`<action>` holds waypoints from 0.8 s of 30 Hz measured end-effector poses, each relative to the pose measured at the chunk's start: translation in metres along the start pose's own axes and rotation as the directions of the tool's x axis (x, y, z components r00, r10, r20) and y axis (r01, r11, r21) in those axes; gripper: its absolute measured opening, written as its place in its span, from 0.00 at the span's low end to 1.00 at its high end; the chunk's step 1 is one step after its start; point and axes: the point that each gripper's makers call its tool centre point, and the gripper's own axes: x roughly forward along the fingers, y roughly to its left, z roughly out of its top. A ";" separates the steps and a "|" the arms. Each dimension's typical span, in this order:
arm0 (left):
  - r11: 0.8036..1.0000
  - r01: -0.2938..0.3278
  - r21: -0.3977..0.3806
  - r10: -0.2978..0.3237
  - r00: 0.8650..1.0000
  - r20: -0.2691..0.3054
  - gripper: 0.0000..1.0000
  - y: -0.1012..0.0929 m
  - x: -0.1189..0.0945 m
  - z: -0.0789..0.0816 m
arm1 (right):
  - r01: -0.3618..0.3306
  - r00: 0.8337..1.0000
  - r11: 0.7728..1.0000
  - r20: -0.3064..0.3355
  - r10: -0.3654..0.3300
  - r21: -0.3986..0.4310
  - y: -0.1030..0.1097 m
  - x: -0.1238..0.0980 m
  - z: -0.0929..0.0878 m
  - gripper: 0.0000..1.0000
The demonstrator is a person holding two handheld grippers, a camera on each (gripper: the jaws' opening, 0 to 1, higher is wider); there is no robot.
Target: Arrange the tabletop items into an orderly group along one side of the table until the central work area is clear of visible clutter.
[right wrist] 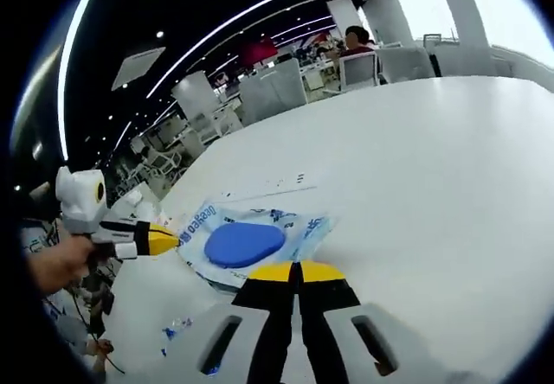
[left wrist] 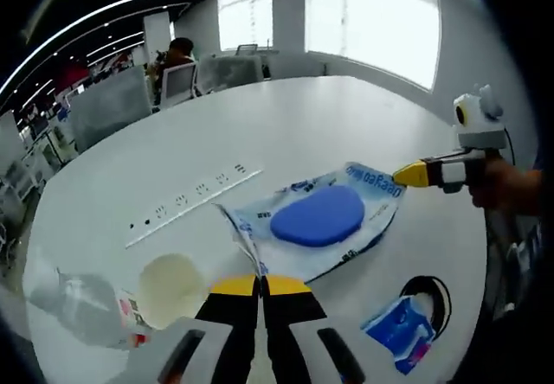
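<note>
Worktop [left wrist: 329, 116] open beyond the left tool [left wrist: 260, 285]; blue pouch [left wrist: 317, 216] dead ahead, cup [left wrist: 170, 290] and bottle [left wrist: 82, 308] crowd its left.

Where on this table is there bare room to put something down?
The wide stretch of table beyond the power strip and the blue-pad packet, out toward the windows, is bare. It is crowded near the left gripper: a bottle, a pale round lid, a small blue pack and a black cable.
</note>
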 end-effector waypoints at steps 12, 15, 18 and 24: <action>0.986 -0.132 -0.100 0.136 0.990 0.032 0.00 0.004 0.006 -0.018 | -0.030 0.998 0.999 -0.047 0.029 -0.028 -0.005 0.031 0.002 0.00; 0.980 -0.152 -0.131 0.156 0.987 0.026 0.00 0.012 0.011 -0.024 | -0.042 0.997 0.999 -0.060 0.040 -0.033 -0.001 0.032 0.000 0.00; 0.977 -0.154 -0.150 0.159 0.987 0.020 0.00 0.016 0.017 -0.030 | -0.040 0.996 0.998 -0.085 0.035 -0.058 -0.001 0.040 -0.006 0.00; 0.974 -0.157 -0.164 0.159 0.987 0.003 0.00 0.020 0.026 -0.038 | -0.043 0.994 0.998 -0.101 0.037 -0.055 -0.005 0.053 -0.013 0.00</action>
